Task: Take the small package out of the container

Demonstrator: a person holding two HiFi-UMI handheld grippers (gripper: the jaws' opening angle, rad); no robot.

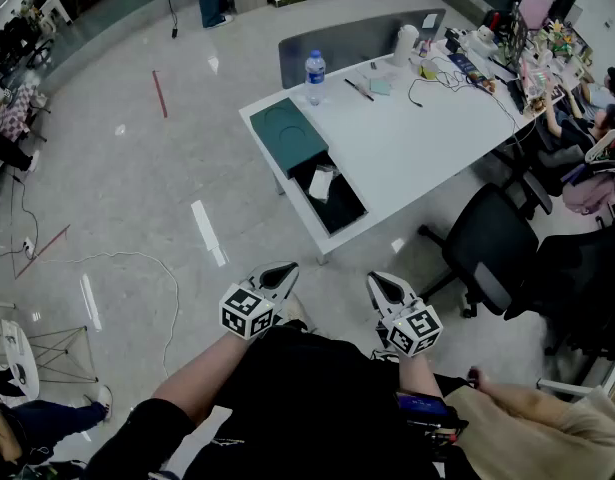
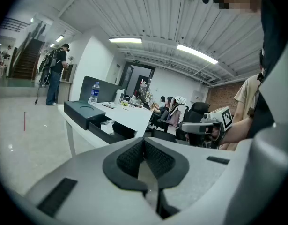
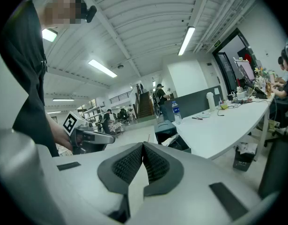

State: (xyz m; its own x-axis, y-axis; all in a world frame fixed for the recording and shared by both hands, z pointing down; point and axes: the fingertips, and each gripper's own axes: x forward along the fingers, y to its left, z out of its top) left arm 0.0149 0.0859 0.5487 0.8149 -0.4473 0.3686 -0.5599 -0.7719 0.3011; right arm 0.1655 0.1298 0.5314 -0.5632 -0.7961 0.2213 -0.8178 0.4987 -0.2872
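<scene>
With the left gripper point(image 1: 274, 276) and right gripper point(image 1: 384, 287) both closed and empty at bottom centre, far from the desk point(image 1: 417, 148), approach and open one above the package point(image 1: 321, 183) lying in the container point(image 1: 347, 210) mid-frame.

A water bottle point(image 1: 315, 76) stands on the white table point(image 1: 417, 153), a black office chair point(image 1: 487, 246) near it.

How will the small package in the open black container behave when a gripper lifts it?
The small package looks like pale, crinkled film, so it is probably floppy and light. It seems to lie loose in the black container, so it should lift out freely. Thin film may slip when pinched.
</scene>
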